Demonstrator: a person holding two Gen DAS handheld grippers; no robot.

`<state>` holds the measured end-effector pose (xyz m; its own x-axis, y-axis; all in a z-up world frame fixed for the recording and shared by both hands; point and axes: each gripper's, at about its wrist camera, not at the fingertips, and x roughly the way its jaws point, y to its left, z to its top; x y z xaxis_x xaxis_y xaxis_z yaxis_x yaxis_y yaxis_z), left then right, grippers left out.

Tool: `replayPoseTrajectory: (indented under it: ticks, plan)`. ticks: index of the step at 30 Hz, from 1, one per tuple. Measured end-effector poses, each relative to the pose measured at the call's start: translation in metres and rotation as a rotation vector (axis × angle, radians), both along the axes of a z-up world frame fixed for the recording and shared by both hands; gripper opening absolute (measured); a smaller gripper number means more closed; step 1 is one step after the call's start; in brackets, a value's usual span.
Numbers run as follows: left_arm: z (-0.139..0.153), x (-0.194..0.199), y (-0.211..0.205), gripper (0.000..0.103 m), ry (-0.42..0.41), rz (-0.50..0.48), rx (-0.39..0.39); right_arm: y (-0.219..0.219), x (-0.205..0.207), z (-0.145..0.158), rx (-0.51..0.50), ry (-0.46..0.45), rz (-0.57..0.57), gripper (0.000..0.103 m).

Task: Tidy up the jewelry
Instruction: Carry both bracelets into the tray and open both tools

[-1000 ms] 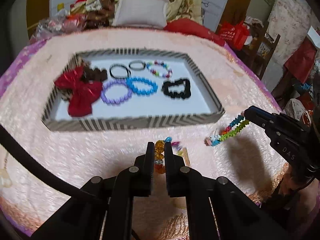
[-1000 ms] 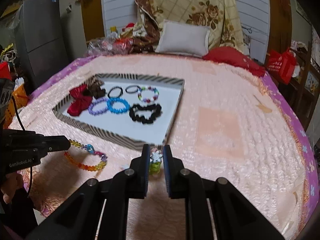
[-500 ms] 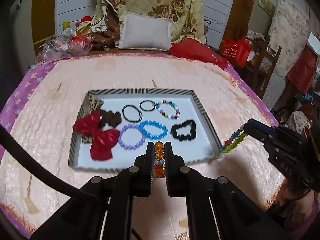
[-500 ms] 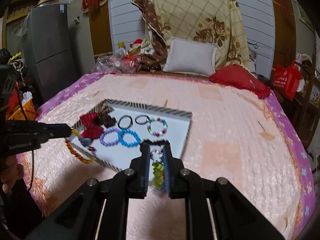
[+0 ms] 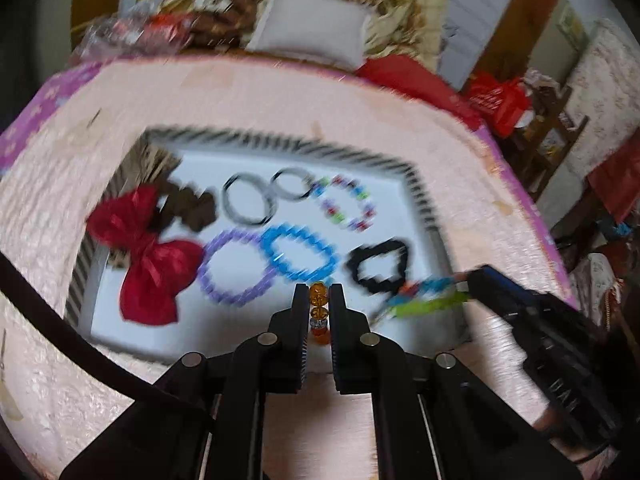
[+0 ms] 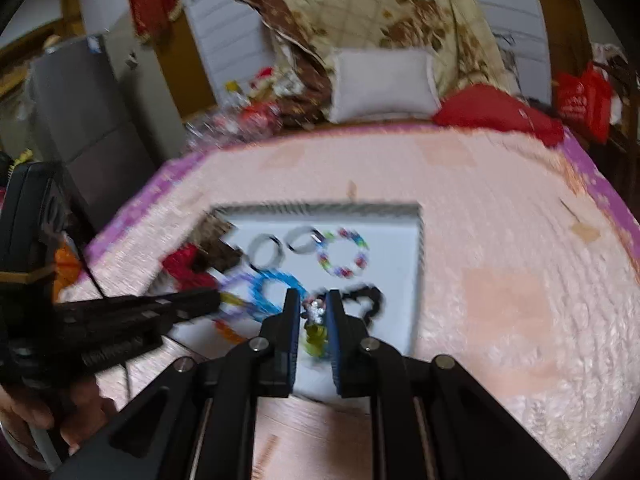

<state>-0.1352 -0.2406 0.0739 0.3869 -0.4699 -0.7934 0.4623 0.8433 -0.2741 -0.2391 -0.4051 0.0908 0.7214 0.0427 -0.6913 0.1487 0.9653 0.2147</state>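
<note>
Both grippers have carried their bracelets off the pink bedspread and forward over the tray since a second ago, when the beads were only just lifting from the cloth. Between the closed fingers of the left gripper [image 5: 319,300] an amber bead bracelet [image 5: 319,312] is pinched, its strand running back along the finger line and hanging below the tips. The right gripper [image 6: 313,306] is likewise clamped on a green and multicoloured bracelet [image 6: 316,330], which trails down and back between its fingers. Straight ahead of the left fingertips, almost touching in the view, lies the blue bracelet [image 5: 298,254], with the purple bracelet [image 5: 236,268] to their left and the black scrunchie [image 5: 378,270] to their right; the red bow [image 5: 150,260] sits farther left. Bare white tray floor shows just under and behind both sets of tips, along the near wall of the striped tray [image 5: 424,200]. That near strip seems the free spot for a drop, and both grippers hang over it, the right one close beside the left, so the two strands could tangle if released together. Motion blur hides how high the beads hang above the floor. Beyond the tray, the bedspread [image 6: 520,280] runs out to the pillows.
</note>
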Motion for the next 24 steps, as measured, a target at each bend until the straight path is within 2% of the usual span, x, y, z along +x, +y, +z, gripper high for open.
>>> replayPoseTrajectory:
  ticks: [4,7,11,13,14,15,16,21,24]
  plan:
    - [-0.019,0.003,0.013,0.009,0.013,0.029,0.036,-0.008,-0.005,-0.021,0.007,0.061,0.015,0.013]
    - [-0.022,0.001,0.018,0.009,-0.005,0.039,0.055,-0.005,-0.007,-0.032,-0.033,0.104,0.032,0.013]
    - [-0.022,-0.002,0.024,0.009,-0.023,0.067,0.062,-0.001,-0.007,-0.039,-0.004,0.126,0.058,0.014]
    - [-0.02,-0.004,0.026,0.011,-0.039,0.077,0.069,0.0,-0.008,-0.04,-0.017,0.135,0.051,0.023]
    - [-0.019,-0.005,0.026,0.014,-0.047,0.079,0.078,0.001,-0.01,-0.04,-0.026,0.13,0.042,0.035]
    - [-0.019,-0.006,0.026,0.023,-0.054,0.08,0.087,0.0,-0.011,-0.039,-0.025,0.122,0.039,0.042]
    - [-0.018,-0.009,0.026,0.029,-0.066,0.082,0.097,0.0,-0.014,-0.037,-0.015,0.111,0.036,0.042]
    - [-0.018,-0.02,0.029,0.03,-0.122,0.099,0.138,0.001,-0.024,-0.029,0.013,0.07,0.009,0.042]
    - [-0.017,-0.025,0.031,0.03,-0.115,0.096,0.138,0.005,-0.031,-0.024,0.027,0.039,-0.001,0.044]
